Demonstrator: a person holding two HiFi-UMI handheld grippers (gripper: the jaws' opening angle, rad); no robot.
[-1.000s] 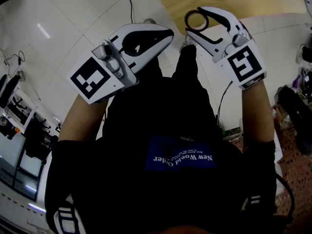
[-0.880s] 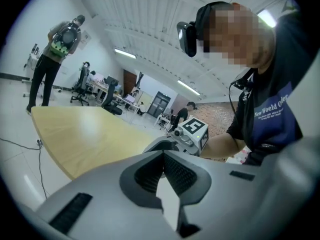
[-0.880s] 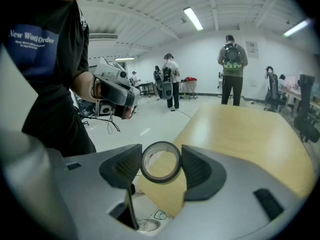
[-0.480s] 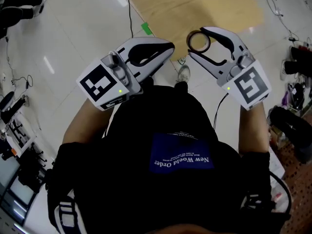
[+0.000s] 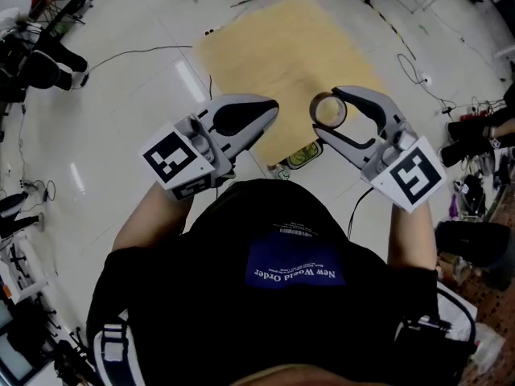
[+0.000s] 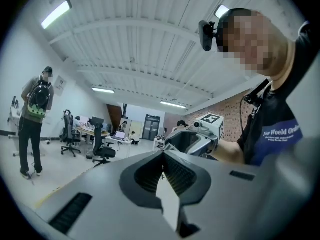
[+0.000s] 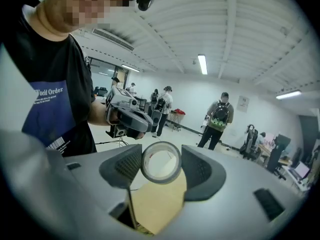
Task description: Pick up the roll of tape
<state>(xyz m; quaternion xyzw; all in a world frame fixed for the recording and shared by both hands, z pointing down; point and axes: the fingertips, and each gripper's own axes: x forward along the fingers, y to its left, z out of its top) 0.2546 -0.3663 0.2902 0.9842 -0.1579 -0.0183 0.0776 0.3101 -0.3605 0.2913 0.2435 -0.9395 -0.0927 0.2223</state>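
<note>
The roll of tape (image 5: 328, 111), a grey ring with a clear centre, is held up in the air in front of the person's chest. My right gripper (image 5: 327, 114) is shut on it, one jaw on each side of the ring. In the right gripper view the roll of tape (image 7: 161, 162) stands upright between the ribbed pads of the right gripper (image 7: 161, 165). My left gripper (image 5: 270, 108) hovers level to its left, shut with nothing in it. In the left gripper view the tips of the left gripper (image 6: 162, 156) meet.
Far below lies a tan wooden board (image 5: 282, 63) on the white floor, with cables (image 5: 161, 51) around it. Office chairs (image 6: 102, 149) and desks stand in the room. A person with a backpack (image 7: 217, 118) stands some way off.
Both grippers have risen well above the floor, and the right one carries the tape roll up with it. The floor and the board look farther away now.
</note>
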